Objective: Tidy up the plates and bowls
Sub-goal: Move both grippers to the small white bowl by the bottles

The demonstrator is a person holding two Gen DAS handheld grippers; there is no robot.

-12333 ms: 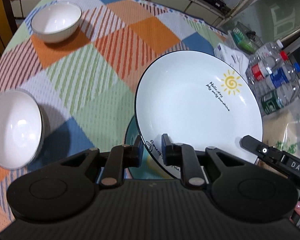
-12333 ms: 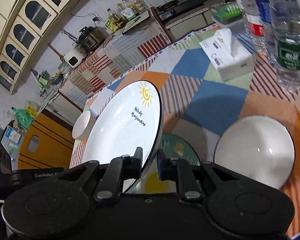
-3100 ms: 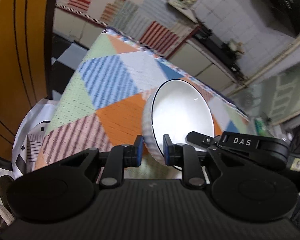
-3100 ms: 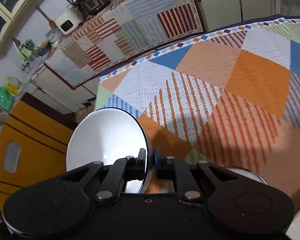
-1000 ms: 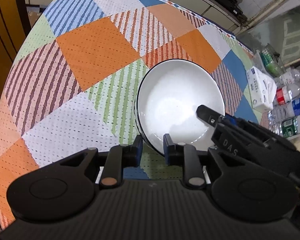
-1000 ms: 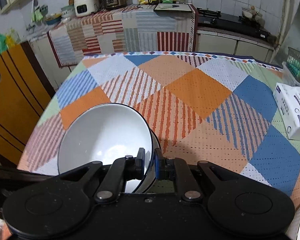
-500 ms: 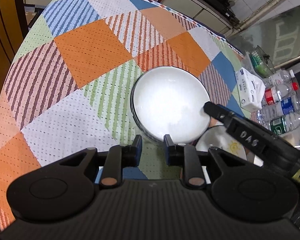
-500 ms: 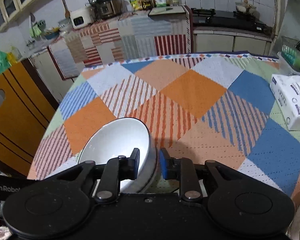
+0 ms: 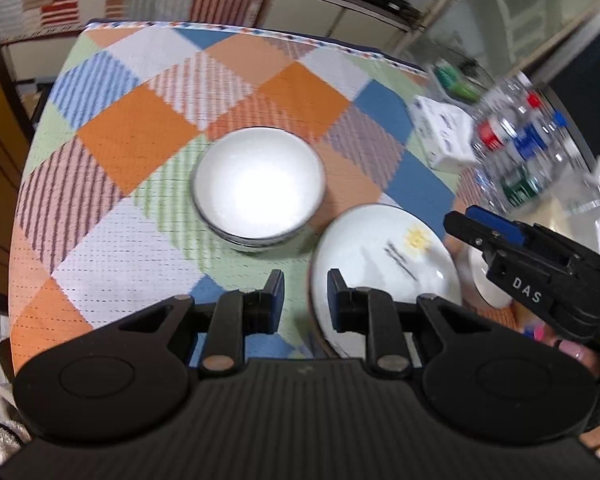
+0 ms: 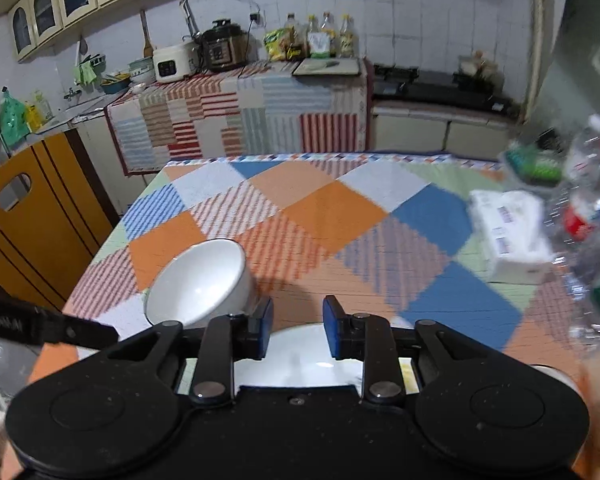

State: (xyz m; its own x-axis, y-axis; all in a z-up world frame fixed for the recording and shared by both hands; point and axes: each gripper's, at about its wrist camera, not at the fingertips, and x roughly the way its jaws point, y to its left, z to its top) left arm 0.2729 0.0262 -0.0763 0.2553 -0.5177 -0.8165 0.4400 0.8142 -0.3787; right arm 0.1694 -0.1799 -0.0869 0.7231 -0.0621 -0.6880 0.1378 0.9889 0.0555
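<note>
A stack of white bowls (image 9: pixel 258 188) with dark rims stands on the chequered tablecloth (image 9: pixel 140 136); it also shows in the right wrist view (image 10: pixel 198 282). A white plate with a sun print (image 9: pixel 384 256) lies to its right, partly under my right gripper in the right wrist view (image 10: pixel 296 354). Another white dish (image 9: pixel 488 280) sits behind the other gripper. My left gripper (image 9: pixel 302 300) is open and empty, pulled back from the bowls. My right gripper (image 10: pixel 296 326) is open and empty above the plate.
A tissue box (image 9: pixel 444 140) and several water bottles (image 9: pixel 516 148) stand at the table's right side. An orange wooden chair (image 10: pixel 32 216) is left of the table. A kitchen counter (image 10: pixel 240 116) with appliances runs behind.
Both grippers have opened, let go of the bowls and pulled back and up. The bowl stack now stands alone on the cloth.
</note>
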